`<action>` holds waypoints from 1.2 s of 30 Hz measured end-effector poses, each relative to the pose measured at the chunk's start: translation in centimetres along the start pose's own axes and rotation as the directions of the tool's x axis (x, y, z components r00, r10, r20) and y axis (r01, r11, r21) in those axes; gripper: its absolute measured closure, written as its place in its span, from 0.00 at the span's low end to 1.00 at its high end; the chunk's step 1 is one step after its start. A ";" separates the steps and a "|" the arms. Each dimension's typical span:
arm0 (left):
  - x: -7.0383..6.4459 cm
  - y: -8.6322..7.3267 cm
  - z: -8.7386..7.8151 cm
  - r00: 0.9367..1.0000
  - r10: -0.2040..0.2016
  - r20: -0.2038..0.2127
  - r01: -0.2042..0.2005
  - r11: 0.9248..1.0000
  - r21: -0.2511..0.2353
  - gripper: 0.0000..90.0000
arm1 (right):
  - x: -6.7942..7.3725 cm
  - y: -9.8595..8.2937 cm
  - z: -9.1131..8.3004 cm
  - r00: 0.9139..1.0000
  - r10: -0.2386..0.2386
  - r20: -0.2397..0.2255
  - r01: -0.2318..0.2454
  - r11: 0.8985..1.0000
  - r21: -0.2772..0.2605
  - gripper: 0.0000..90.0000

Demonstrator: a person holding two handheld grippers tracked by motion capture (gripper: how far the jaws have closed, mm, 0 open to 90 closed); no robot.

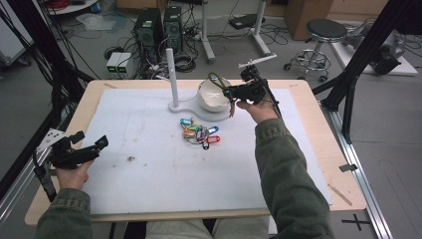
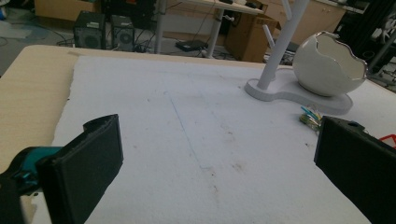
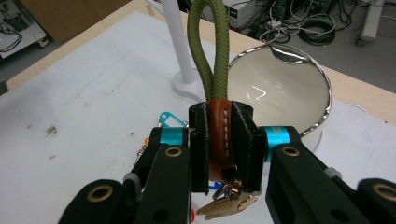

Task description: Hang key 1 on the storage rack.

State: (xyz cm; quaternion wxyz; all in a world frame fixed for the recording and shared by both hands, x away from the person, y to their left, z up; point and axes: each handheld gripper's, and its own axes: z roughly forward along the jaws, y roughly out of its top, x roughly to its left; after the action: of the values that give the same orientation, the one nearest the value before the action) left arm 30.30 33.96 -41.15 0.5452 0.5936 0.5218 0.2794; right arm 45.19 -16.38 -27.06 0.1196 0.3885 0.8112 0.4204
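My right gripper (image 1: 229, 92) hangs over the near rim of the white eggshell-shaped bowl (image 1: 211, 97) and is shut on a keychain. In the right gripper view its jaws clamp the keychain's brown leather band (image 3: 219, 140). An olive rope loop (image 3: 210, 42) stands up above the band, and brass keys (image 3: 229, 201) dangle below it. A heap of coloured key tags (image 1: 200, 132) lies on the white mat just in front of the bowl's base. My left gripper (image 1: 90, 139) rests at the mat's left edge, open, with nothing between its jaws.
The bowl shares a white base with an upright peg post (image 1: 171, 74). A white mat (image 1: 149, 169) covers most of the wooden table (image 1: 318, 149). The left gripper view shows the bowl (image 2: 327, 65), the post (image 2: 280, 42) and the tags (image 2: 310, 116) far to the right.
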 end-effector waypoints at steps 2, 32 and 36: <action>0.0 0.0 0.0 1.000 -0.001 0.000 0.001 1.000 -0.001 0.02 | 0.2 0.5 0.1 1.000 -0.005 -0.008 0.005 1.000 -0.002 0.87; 0.2 0.0 -0.1 1.000 -0.008 0.010 0.008 1.000 0.000 0.02 | 3.8 4.7 2.9 0.995 -0.057 -0.081 0.059 0.998 0.020 0.87; 0.2 0.0 -0.1 1.000 -0.010 0.010 0.010 1.000 -0.001 0.02 | 4.1 5.0 3.3 0.994 -0.058 -0.089 0.060 0.998 0.023 0.87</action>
State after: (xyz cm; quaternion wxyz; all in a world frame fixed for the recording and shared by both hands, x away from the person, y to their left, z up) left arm 30.30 34.15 -41.17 0.5494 0.5922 0.5218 0.2741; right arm 46.82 -9.70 -24.65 0.0910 0.3468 0.8321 0.4231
